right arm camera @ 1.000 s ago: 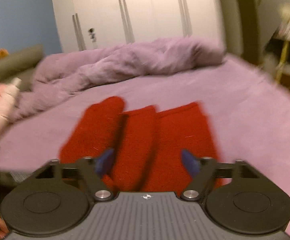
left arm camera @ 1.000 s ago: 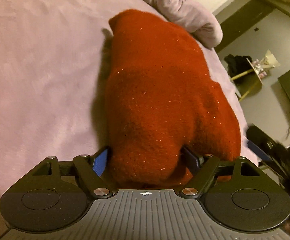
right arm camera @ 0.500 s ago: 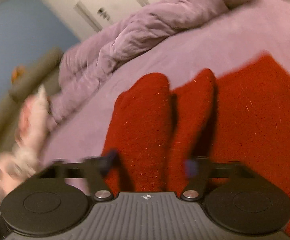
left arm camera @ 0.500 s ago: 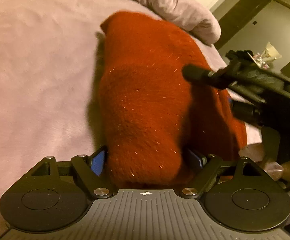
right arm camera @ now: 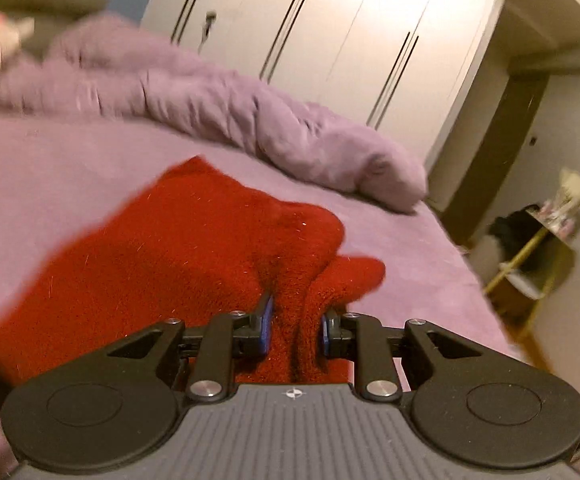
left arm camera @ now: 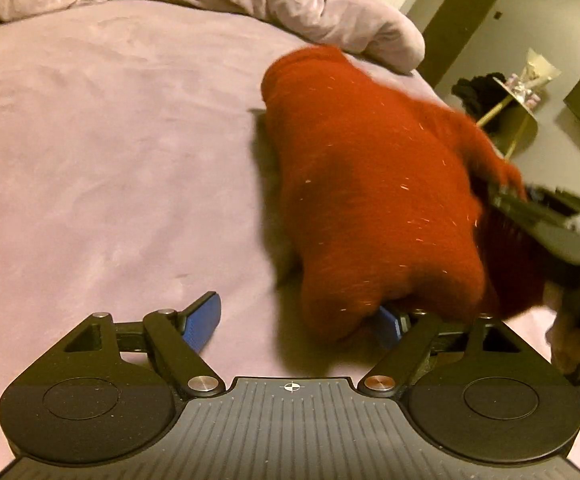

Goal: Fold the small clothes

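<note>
The red knitted garment (right arm camera: 194,256) lies bunched on the purple bed (left arm camera: 102,152) near the rumpled duvet (right arm camera: 218,108). The right tool (right arm camera: 293,326) has just been closing and pinches a fold of it. The left tool (left arm camera: 296,320) stands wide, gripping nothing.

Lilac bed sheet (left arm camera: 110,160) spread flat. Rumpled lilac duvet (right arm camera: 218,104) bunched along far edge. White wardrobe doors (right arm camera: 330,40) behind. Small round side table (right arm camera: 530,272) with clutter beside bed, right.
</note>
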`<state>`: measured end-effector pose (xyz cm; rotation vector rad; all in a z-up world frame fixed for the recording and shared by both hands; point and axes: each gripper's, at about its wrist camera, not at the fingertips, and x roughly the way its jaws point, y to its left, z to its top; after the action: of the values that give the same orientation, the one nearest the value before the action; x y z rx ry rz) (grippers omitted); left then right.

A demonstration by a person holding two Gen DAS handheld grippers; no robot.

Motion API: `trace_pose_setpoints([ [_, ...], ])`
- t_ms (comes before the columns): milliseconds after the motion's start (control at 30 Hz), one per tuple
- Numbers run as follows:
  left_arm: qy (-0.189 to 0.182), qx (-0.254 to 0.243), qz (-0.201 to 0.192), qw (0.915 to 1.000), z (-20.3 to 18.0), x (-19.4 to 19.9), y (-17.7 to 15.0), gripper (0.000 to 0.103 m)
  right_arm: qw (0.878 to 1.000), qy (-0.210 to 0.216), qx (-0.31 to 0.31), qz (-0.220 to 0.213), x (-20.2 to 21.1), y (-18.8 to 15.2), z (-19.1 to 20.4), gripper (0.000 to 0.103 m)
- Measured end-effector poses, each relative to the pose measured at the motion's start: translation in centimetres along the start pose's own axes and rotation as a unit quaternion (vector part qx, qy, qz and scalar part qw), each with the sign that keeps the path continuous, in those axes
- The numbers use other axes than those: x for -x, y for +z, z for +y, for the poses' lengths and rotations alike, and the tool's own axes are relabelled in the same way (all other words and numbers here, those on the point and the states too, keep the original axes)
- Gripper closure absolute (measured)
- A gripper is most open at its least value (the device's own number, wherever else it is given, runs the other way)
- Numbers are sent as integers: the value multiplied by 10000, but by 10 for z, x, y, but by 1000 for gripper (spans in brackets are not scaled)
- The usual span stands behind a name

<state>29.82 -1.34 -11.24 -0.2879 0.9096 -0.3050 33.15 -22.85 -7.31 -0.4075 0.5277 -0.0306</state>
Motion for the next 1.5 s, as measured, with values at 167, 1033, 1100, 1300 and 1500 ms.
trace_pose_setpoints([
  [167, 138, 329, 69, 9993, 6, -7, -1, 19, 9994, 34, 350, -12, -11, -17, 6, 82],
  [1033, 120, 565, -58, 9983, 8, 56, -32, 16, 8088, 2615, -5191, 892, 43, -116, -71, 55],
  [1100, 90, 612, -51, 9981, 8, 62, -38, 16, 7839, 2870, -5419, 972, 35, -111, -61, 57],
  [1300, 229, 704, 10, 9973, 11, 74, -51, 16, 7234, 3221, -6002, 1125, 1, -100, -31, 58],
  [1500, 425, 500, -80, 9978, 14, 88, -58, 14, 8279, 2440, -4944, 1030, 11, -63, -15, 83],
])
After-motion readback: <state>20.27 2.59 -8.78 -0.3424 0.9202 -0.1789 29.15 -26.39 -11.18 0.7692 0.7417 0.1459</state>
